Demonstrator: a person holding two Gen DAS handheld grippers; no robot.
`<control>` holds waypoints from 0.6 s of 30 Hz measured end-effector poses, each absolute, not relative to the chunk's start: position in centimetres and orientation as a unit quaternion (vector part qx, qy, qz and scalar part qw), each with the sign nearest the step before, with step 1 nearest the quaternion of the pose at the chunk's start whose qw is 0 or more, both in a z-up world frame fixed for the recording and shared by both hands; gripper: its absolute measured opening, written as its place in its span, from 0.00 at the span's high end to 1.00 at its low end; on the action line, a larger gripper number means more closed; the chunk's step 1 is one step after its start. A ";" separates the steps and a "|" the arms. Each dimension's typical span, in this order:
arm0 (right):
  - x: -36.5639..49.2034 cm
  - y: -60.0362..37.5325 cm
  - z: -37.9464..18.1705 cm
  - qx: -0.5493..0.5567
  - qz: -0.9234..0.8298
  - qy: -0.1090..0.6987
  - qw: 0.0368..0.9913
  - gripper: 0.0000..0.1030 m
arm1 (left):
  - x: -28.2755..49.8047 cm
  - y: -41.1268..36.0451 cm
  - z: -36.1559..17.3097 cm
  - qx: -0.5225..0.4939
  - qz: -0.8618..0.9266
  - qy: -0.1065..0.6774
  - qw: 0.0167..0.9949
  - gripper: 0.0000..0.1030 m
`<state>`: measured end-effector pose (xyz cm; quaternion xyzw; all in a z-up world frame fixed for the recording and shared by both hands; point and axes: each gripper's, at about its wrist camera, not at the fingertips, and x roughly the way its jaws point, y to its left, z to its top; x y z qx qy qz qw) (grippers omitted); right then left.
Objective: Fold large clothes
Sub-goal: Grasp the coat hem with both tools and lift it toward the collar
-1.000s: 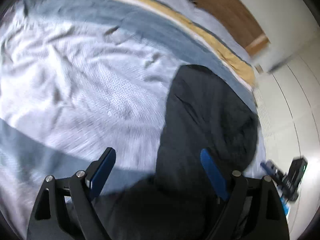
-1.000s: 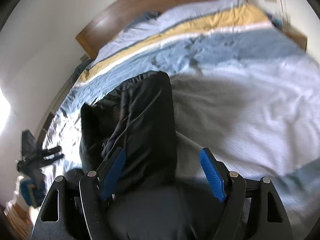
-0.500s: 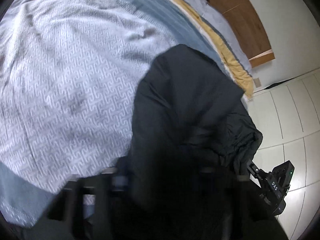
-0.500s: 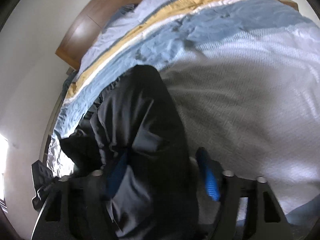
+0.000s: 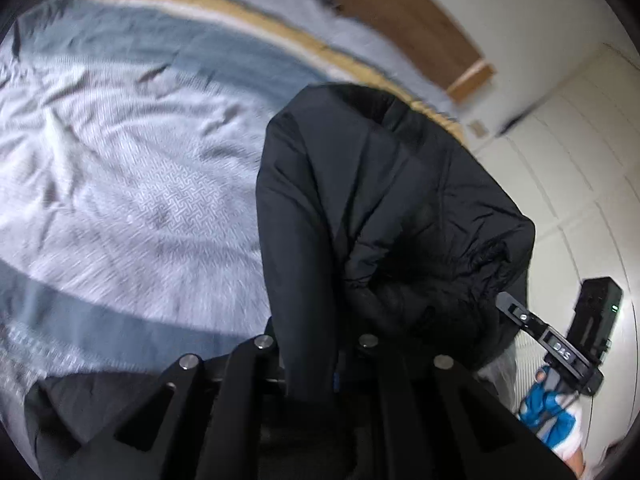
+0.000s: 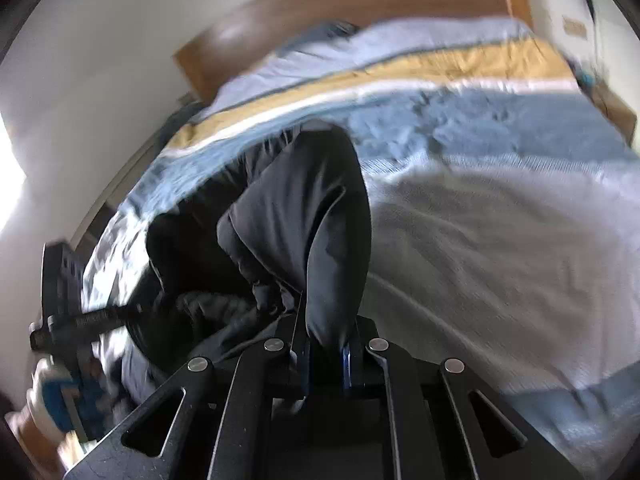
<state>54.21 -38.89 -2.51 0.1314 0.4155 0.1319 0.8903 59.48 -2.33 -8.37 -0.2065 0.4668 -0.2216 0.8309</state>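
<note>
Left gripper (image 5: pixel 310 364) clamped on a black jacket (image 5: pixel 372 208), its fingertips buried in cloth, right gripper (image 6: pixel 326 354) pinched shut on another fold of it, jacket bunched ahead of both jaws over a motion-blurred bedspread (image 6: pixel 500 240), wooden headboard (image 6: pixel 340 12) beyond.

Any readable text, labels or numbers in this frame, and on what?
"DAS": white letters on the black body of the right tongs, seen from the left wrist view; the first letter is uncertain.
Nothing readable on the black jacket or the bedspread.
The right wrist view is too blurred to read anything.
</note>
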 end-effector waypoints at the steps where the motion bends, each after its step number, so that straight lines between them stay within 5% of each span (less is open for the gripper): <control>1: 53.1 -39.0 -2.4 0.136 0.136 0.410 0.892 0.90 | 57.7 -2.0 -7.8 -0.198 -0.236 0.449 0.839 0.90; 10: 43.2 -41.4 -7.4 0.222 0.128 0.430 0.866 0.85 | 47.5 1.0 -11.4 -0.171 -0.248 0.468 0.831 0.90; 18: 38.1 -43.3 -6.0 0.202 0.079 0.453 0.865 0.76 | 44.3 3.1 -9.4 -0.139 -0.207 0.499 0.830 0.87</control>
